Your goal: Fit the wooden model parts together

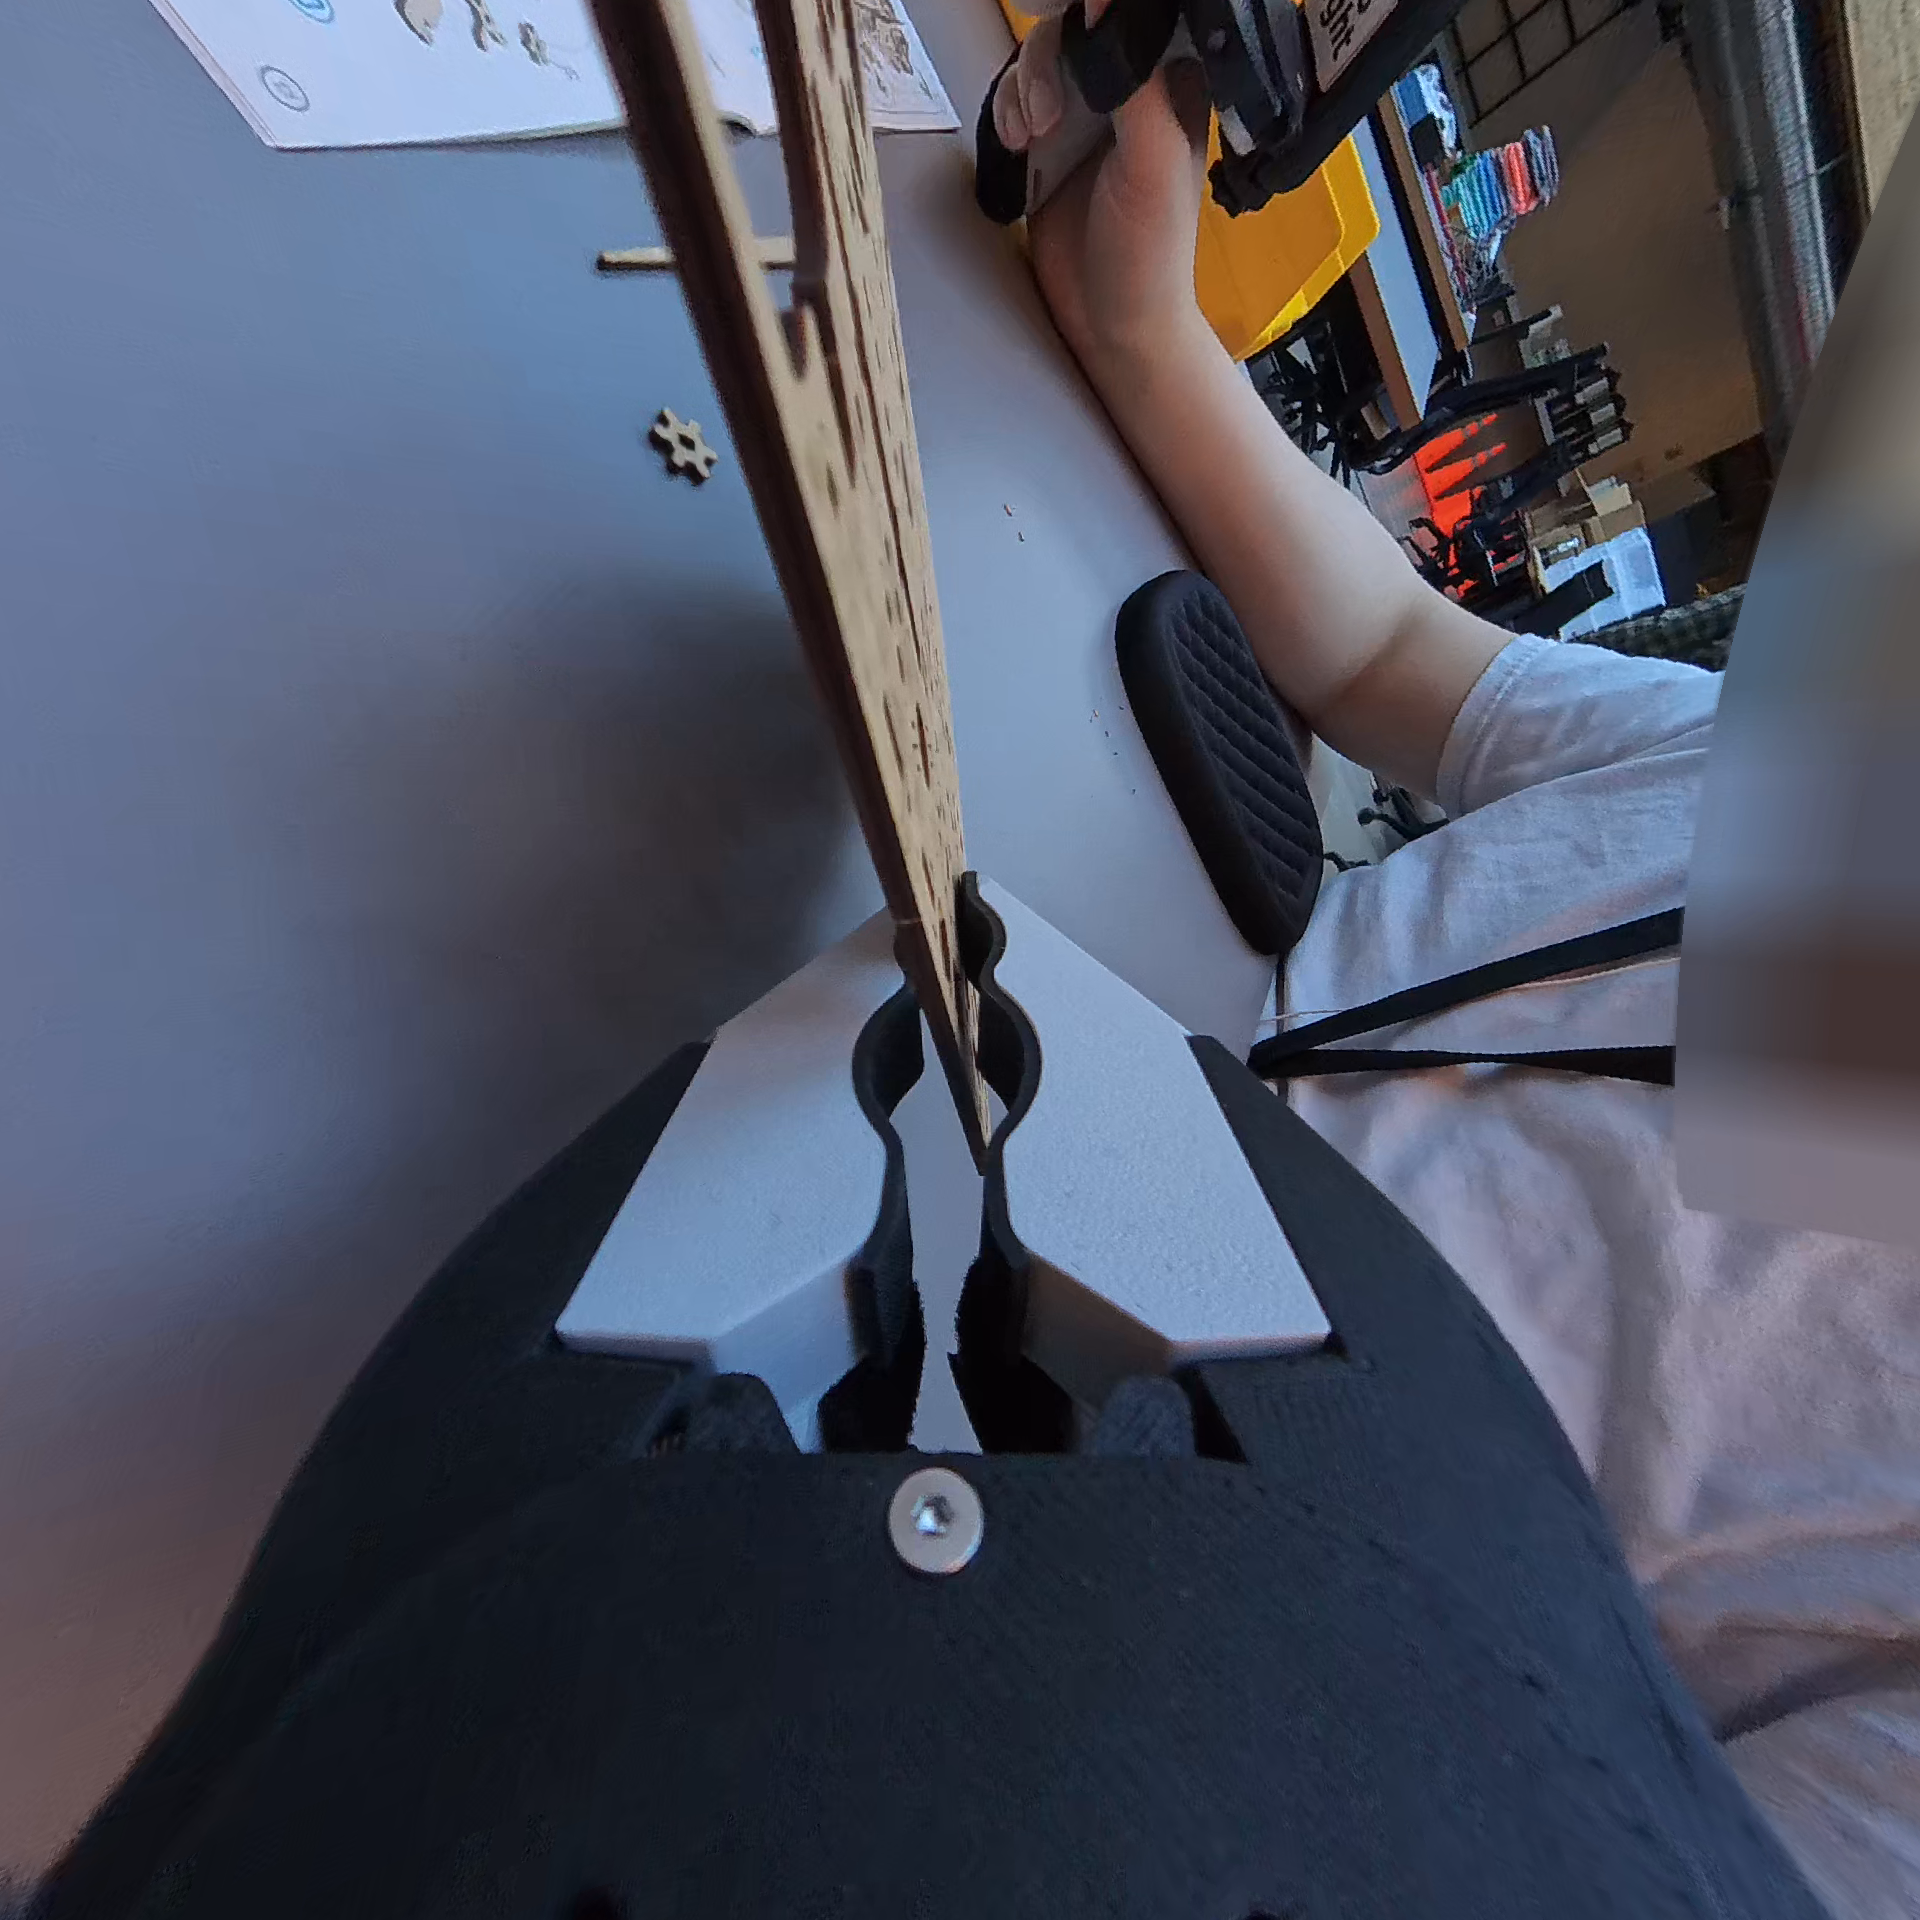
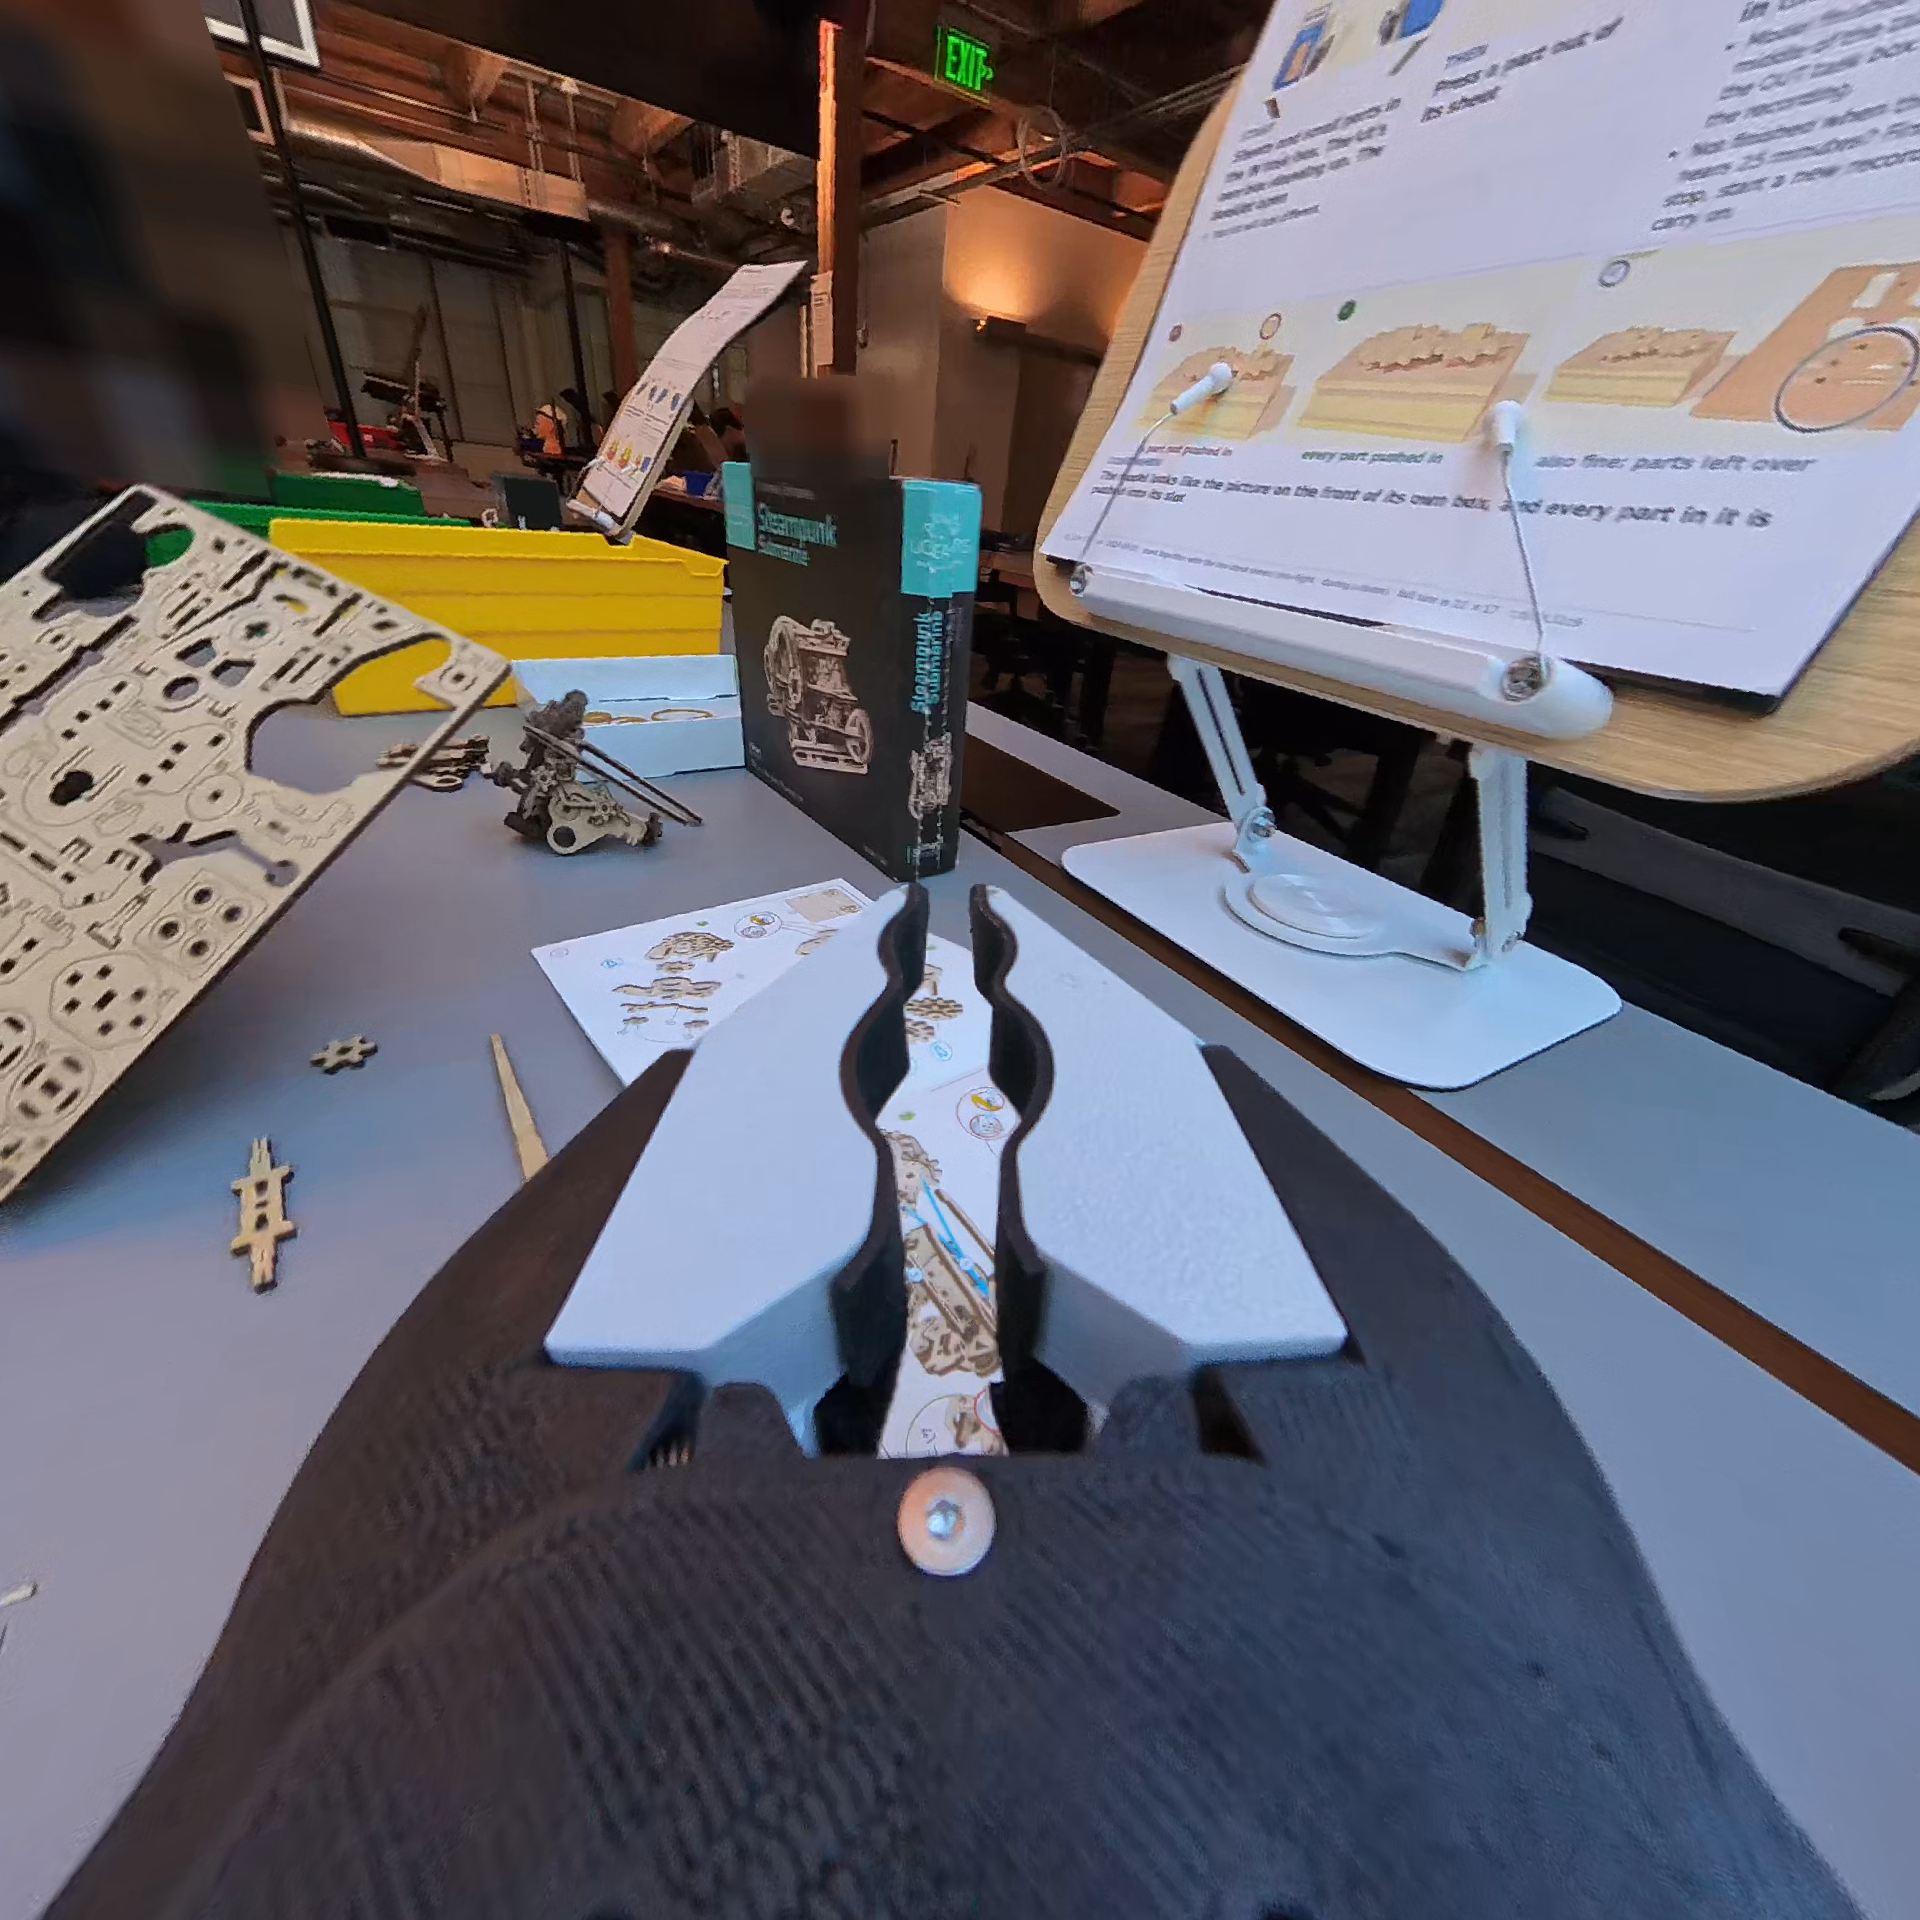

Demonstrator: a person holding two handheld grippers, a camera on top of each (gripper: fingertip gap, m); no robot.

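My left gripper [image 1: 940, 914] is shut on the corner of a laser-cut wooden sheet [image 1: 831, 416], seen edge-on and rising away from the fingers above the grey table [image 1: 312, 623]. The same sheet [image 2: 156, 810] shows tilted at the left of the right wrist view. My right gripper [image 2: 948, 902] is narrowly open and empty, over an instruction leaflet [image 2: 675, 977]; it also shows in the left wrist view [image 1: 1247, 83], held in a hand. A partly built wooden model [image 2: 571, 790] stands on the table. Loose pieces lie nearby: a small gear [image 2: 343, 1052], a notched strip [image 2: 262, 1210] and a thin stick [image 2: 516, 1107].
The model's dark box [image 2: 852, 675] stands upright behind the leaflet. A yellow bin [image 2: 499, 603] and a white tray [image 2: 644, 707] are at the back. A document stand [image 2: 1351, 935] with printed pages is on the right. A person's arm [image 1: 1247, 499] and a black chair armrest [image 1: 1216, 758] are at the table edge. The grippers' ends are close to 30 centimeters from one another.
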